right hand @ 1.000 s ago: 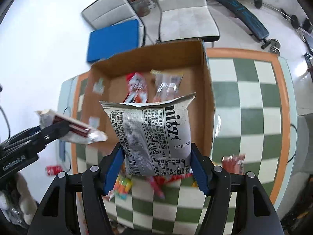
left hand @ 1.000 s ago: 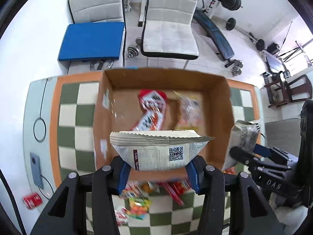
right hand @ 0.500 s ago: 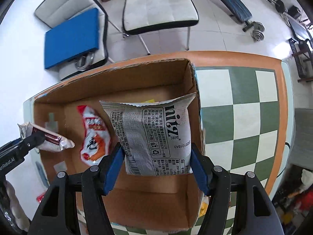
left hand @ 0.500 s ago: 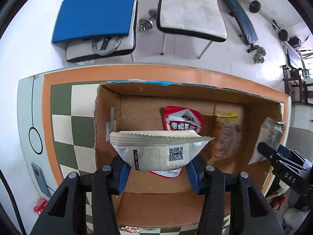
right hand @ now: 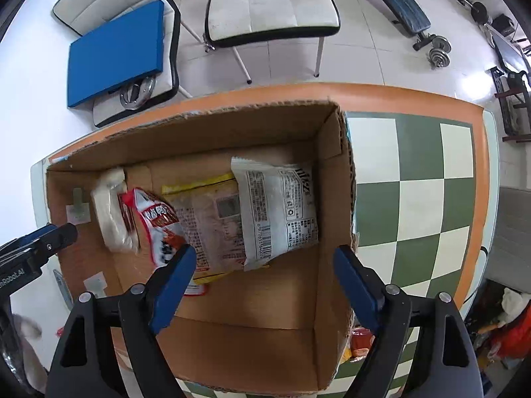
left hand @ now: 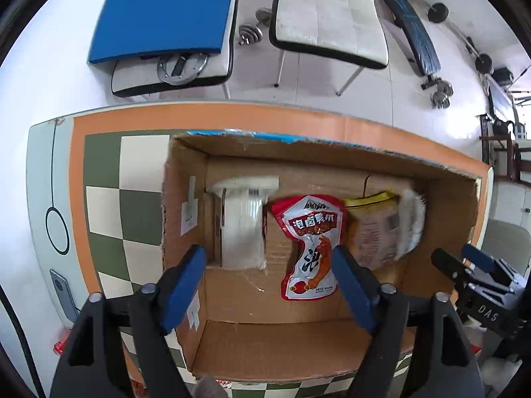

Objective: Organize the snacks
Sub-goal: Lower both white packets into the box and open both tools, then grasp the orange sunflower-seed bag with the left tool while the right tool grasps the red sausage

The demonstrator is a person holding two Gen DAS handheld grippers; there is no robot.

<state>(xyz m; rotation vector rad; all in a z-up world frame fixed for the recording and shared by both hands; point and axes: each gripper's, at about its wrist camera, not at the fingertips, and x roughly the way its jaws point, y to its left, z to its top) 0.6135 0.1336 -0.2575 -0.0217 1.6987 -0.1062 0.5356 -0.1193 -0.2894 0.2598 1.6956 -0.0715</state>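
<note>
Both jaws opening, nothing between them; left gripper (left hand: pixel 268 285) and right gripper (right hand: pixel 262 285) should lift straight out of box (right hand: pixel 232 341) (packets blurred, likely mid-drop).

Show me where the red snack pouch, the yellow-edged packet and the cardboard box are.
red snack pouch (left hand: pixel 310 248): left wrist view, middle of its printed front.
yellow-edged packet (right hand: pixel 212 224): right wrist view, clear middle.
cardboard box (right hand: pixel 335 136): right wrist view, inside of its right wall.

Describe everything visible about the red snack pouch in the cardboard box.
The red snack pouch is a glossy plastic packet, red with a white panel and bold Chinese lettering. It looks sealed and lies flat on the floor of the cardboard box, between a white packet and a yellow-edged packet, whose edge it overlaps. No fingers touch it.
</note>
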